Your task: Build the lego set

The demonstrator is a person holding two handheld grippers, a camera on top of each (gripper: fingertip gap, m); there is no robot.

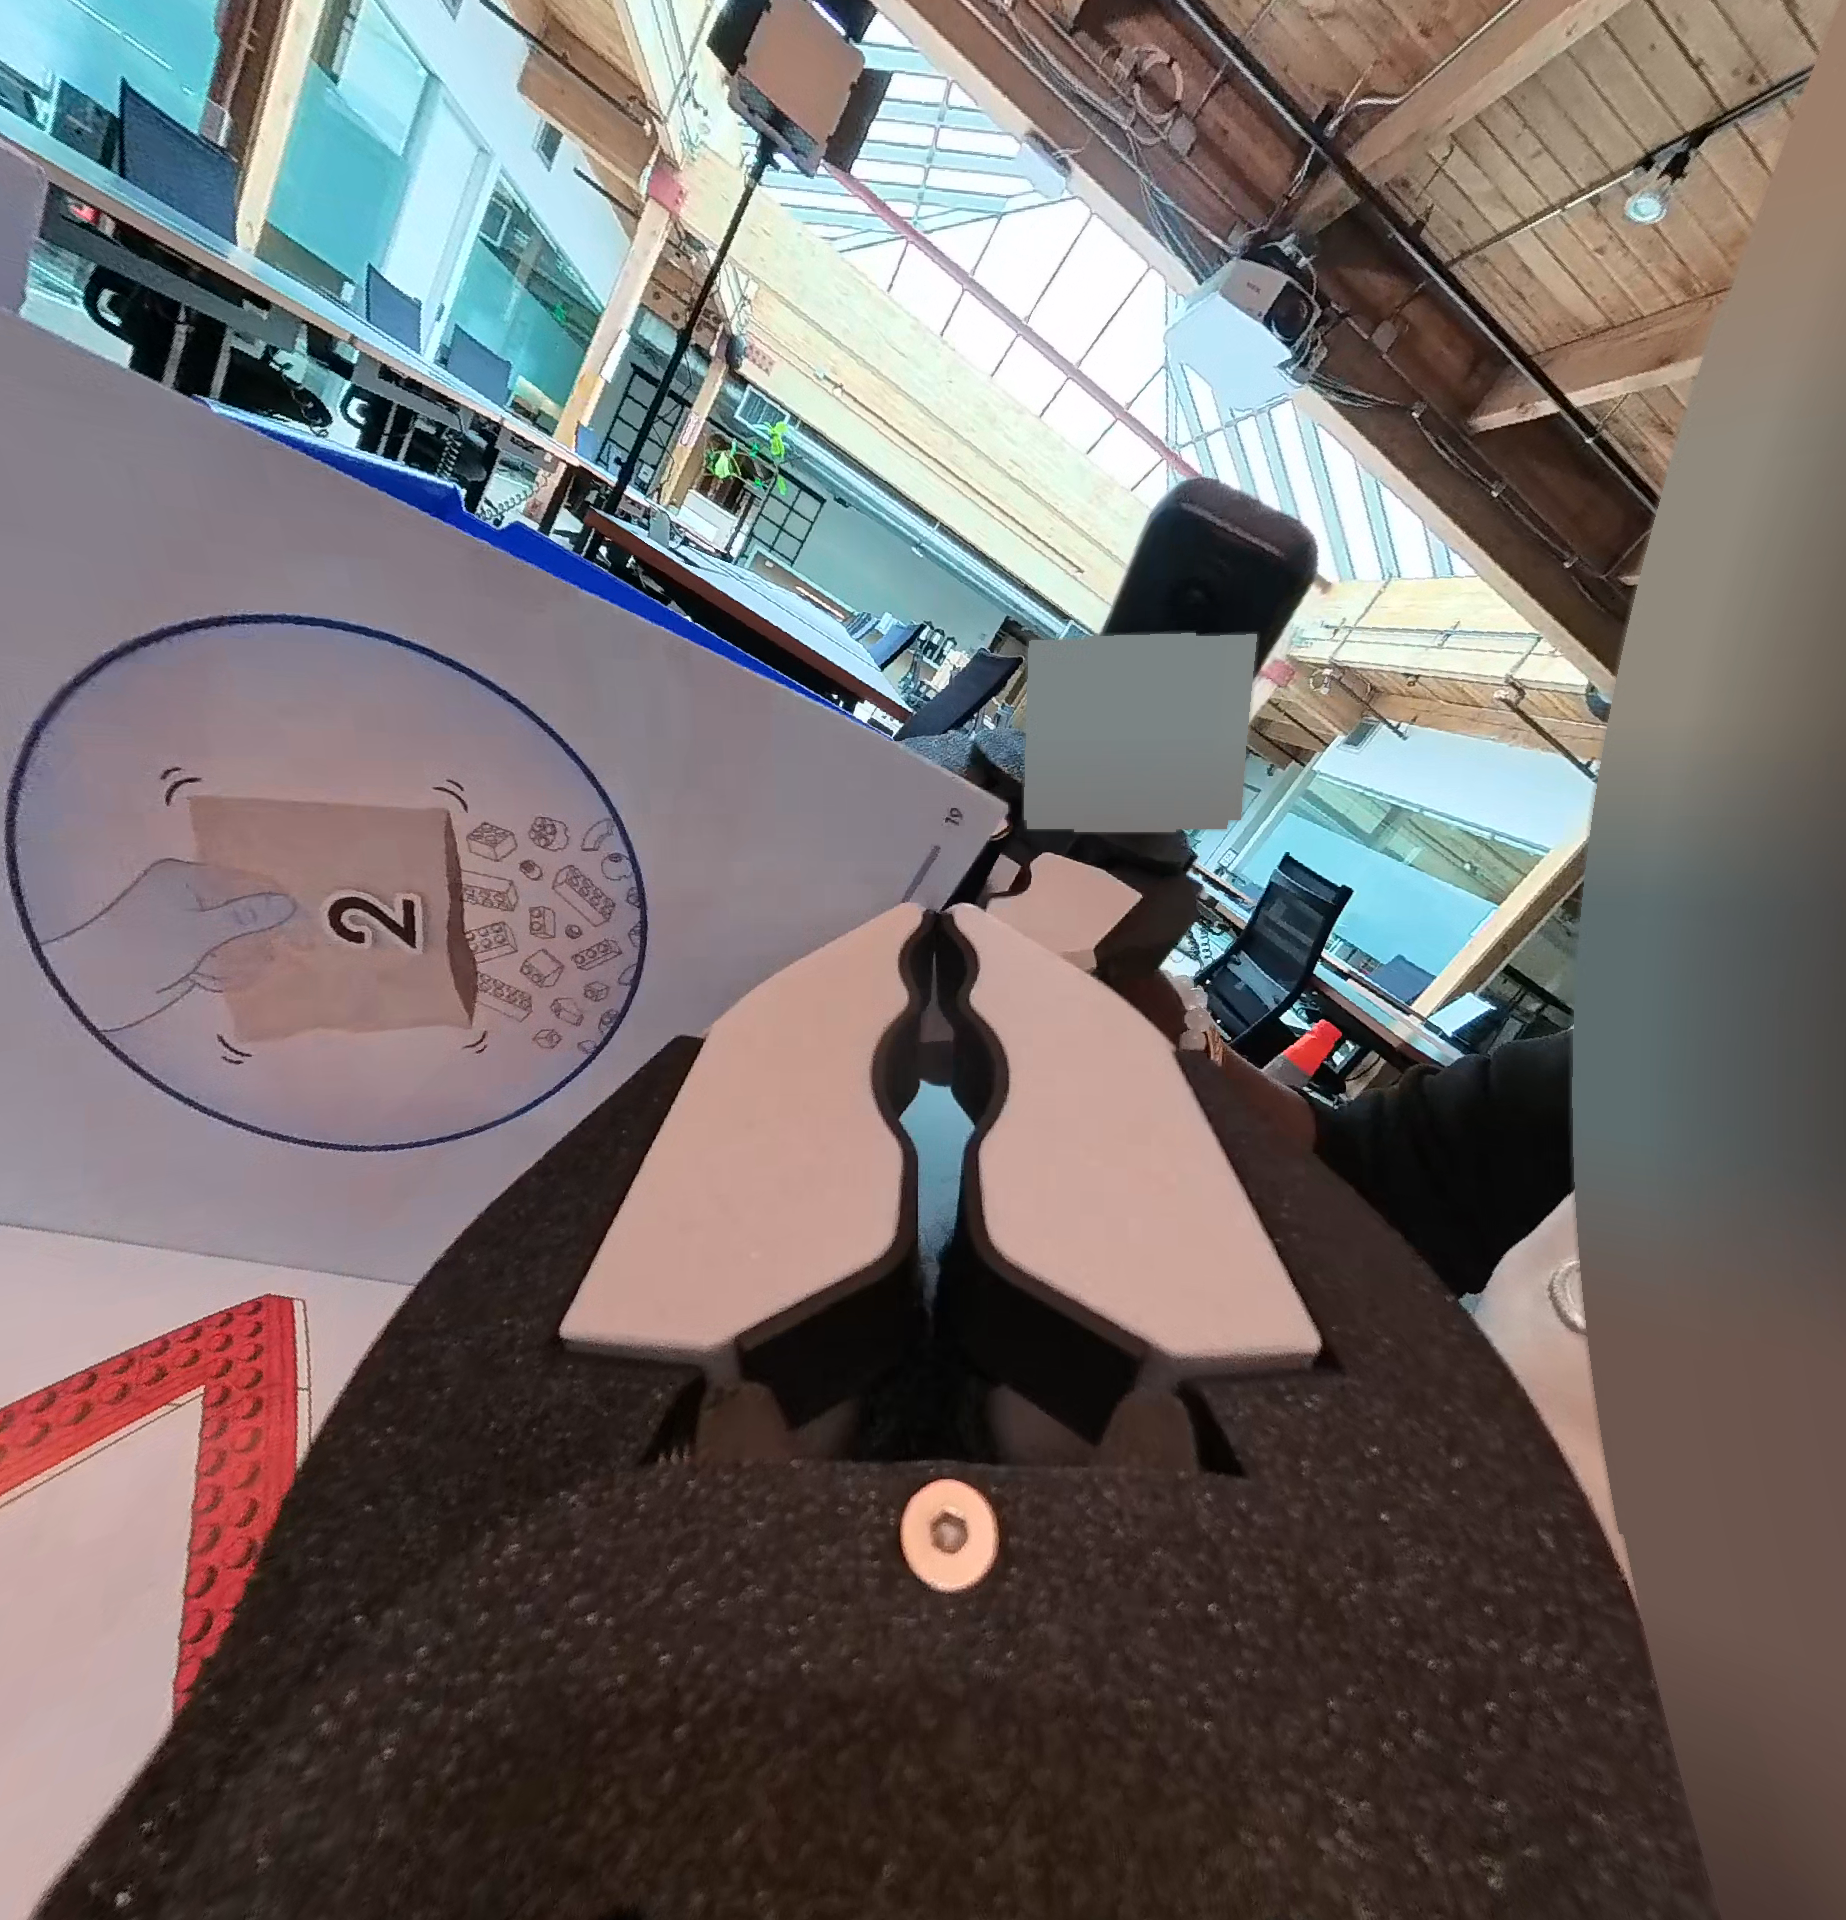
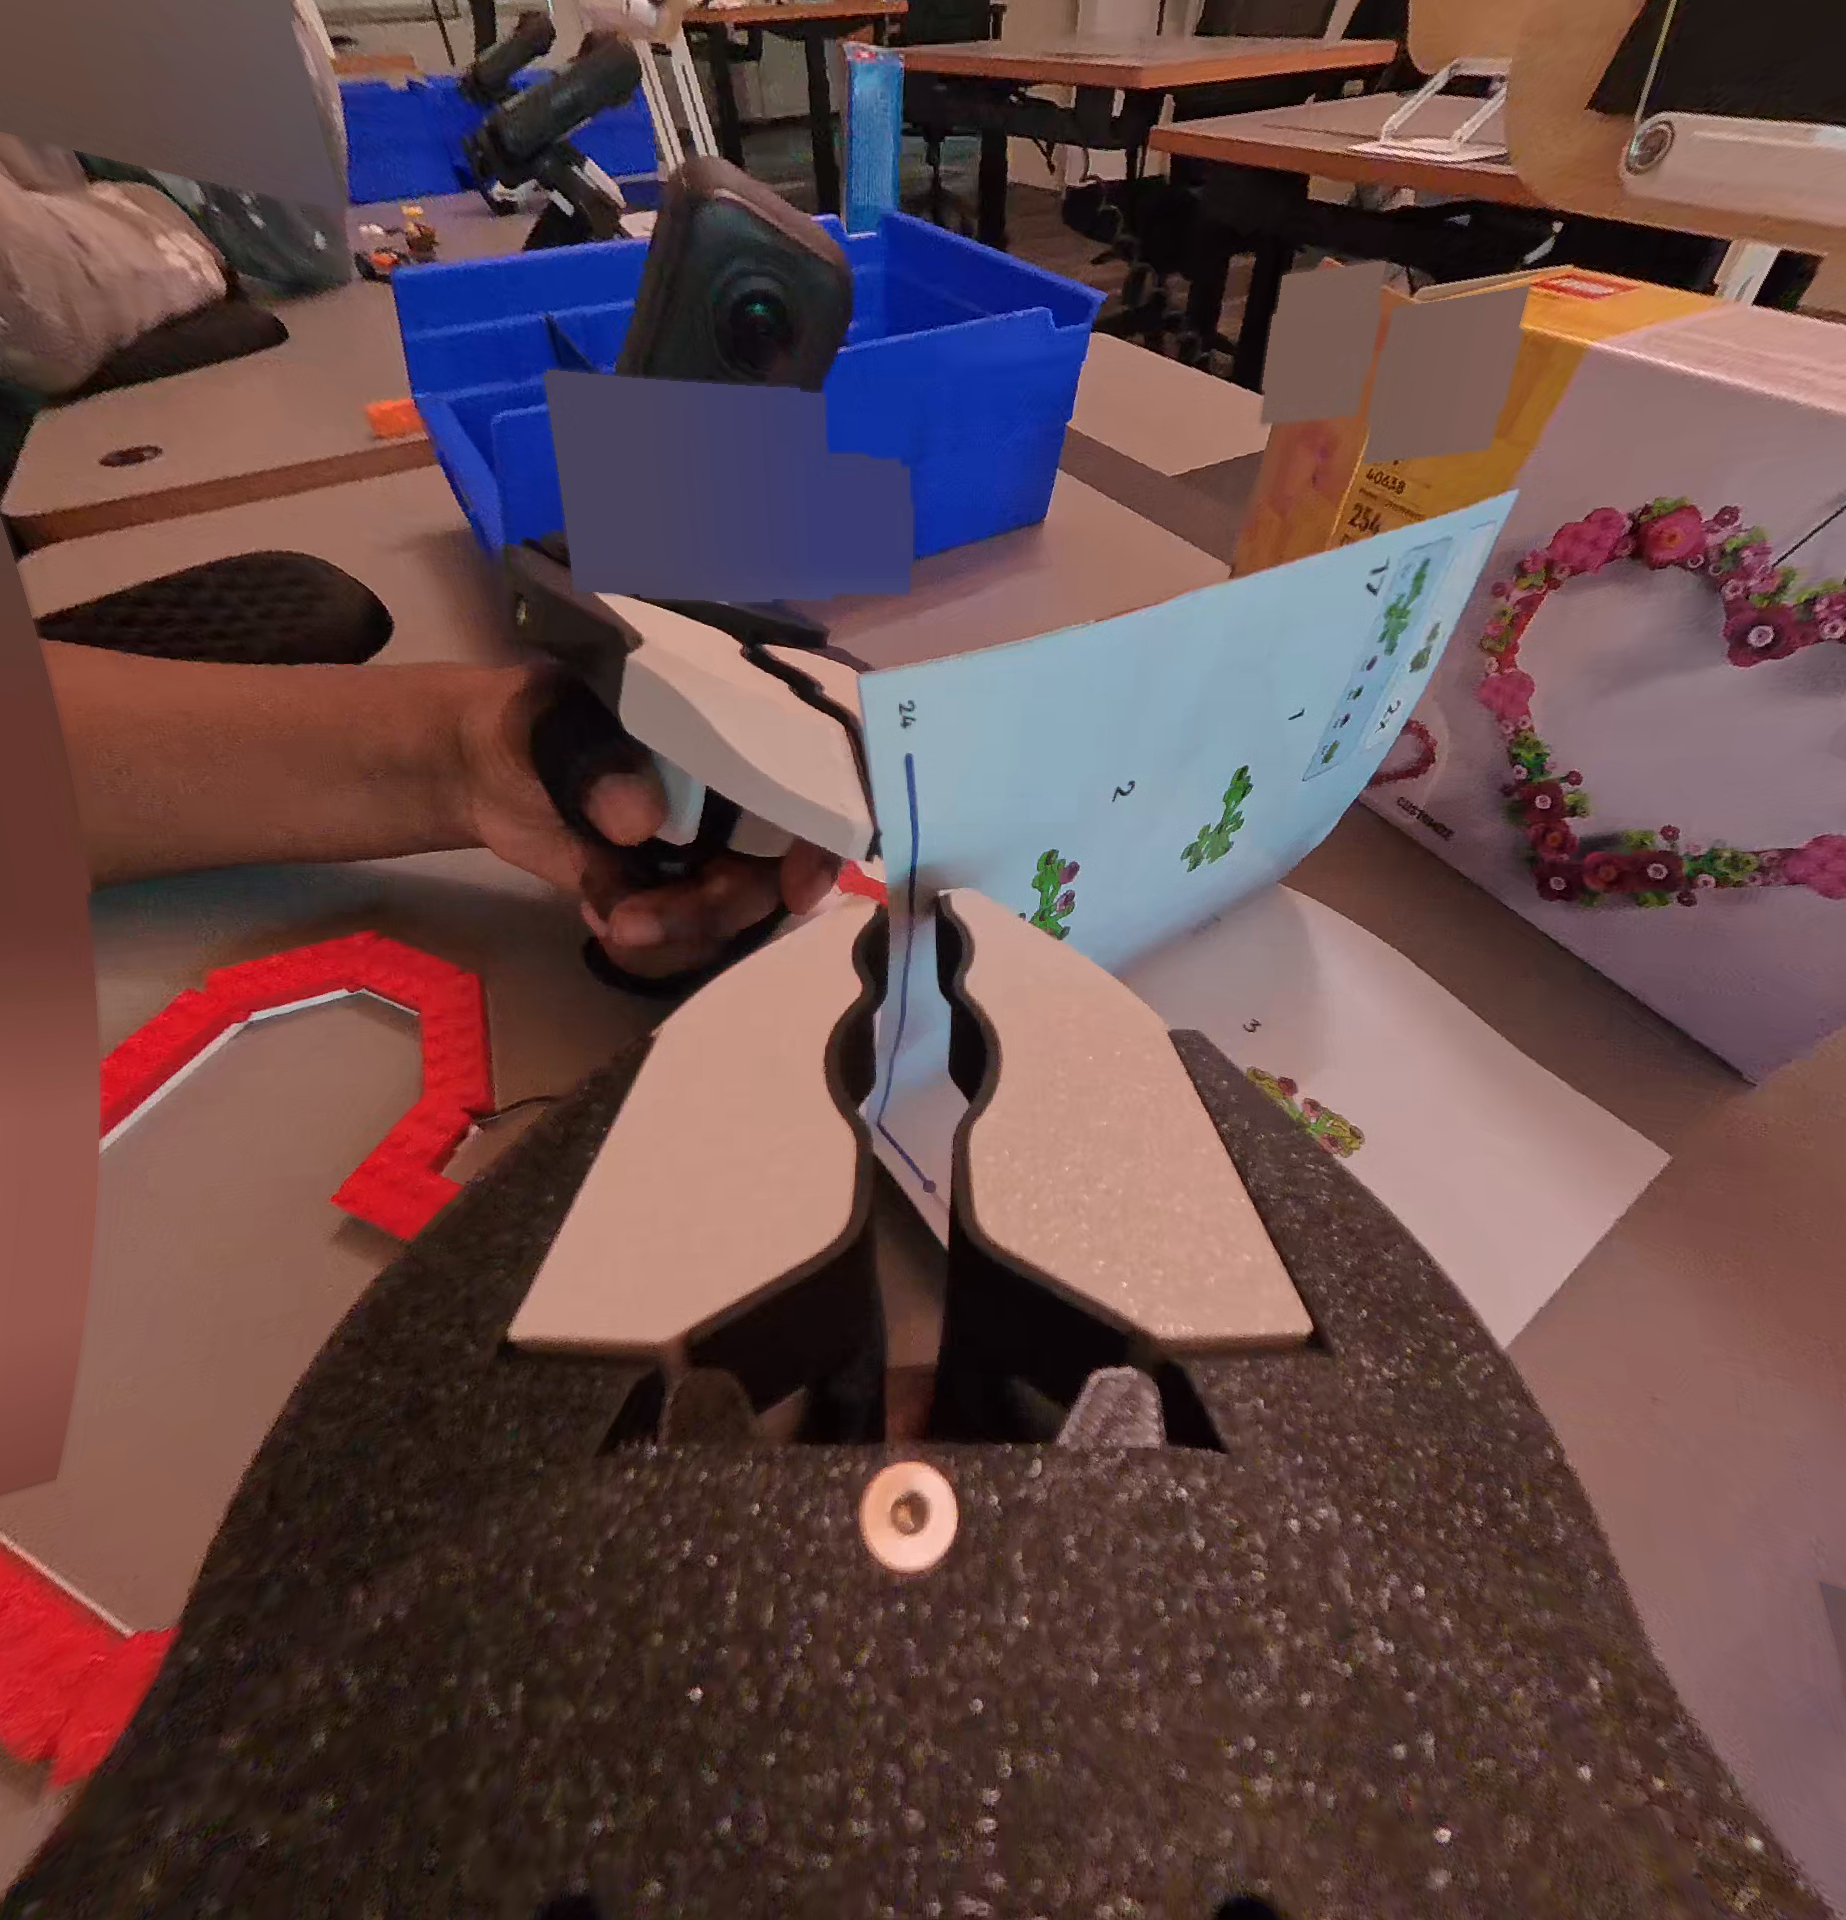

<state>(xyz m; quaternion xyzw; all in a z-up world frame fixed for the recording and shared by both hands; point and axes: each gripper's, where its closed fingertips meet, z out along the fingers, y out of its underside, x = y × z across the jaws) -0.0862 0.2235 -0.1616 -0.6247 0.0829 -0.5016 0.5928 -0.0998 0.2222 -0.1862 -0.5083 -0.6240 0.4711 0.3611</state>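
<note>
Left hand-held gripper, grey fingers on a black textured body, clenched tip to tip; whether the thin page edge is nipped there cannot be told from its own view. In the right wrist view, same gripper at 11 o'clock from centre, gripped by a person's hand, tips meeting the left edge of the raised pale blue instruction booklet page.

Right hand-held gripper slightly parted, grey fingers either side of the page's lower left corner; contact on the paper likely but not certain, a narrow gap showing on both sides.

Page standing upright and tilted, rising toward 2 o'clock, printed with small green plant steps. Opposite face in the left wrist view at 9 o'clock, bearing a blue circle with a drawn paper bag and bricks.

Flat white open booklet page lying on the grey bench at 4 o'clock.

Red studded lego heart-frame piece flat on the bench at 9 o'clock, another red section at 8 o'clock.

White set box with a pink flower heart picture at 3 o'clock. Blue plastic bin at 12 o'clock, behind the left gripper's black camera.
</note>
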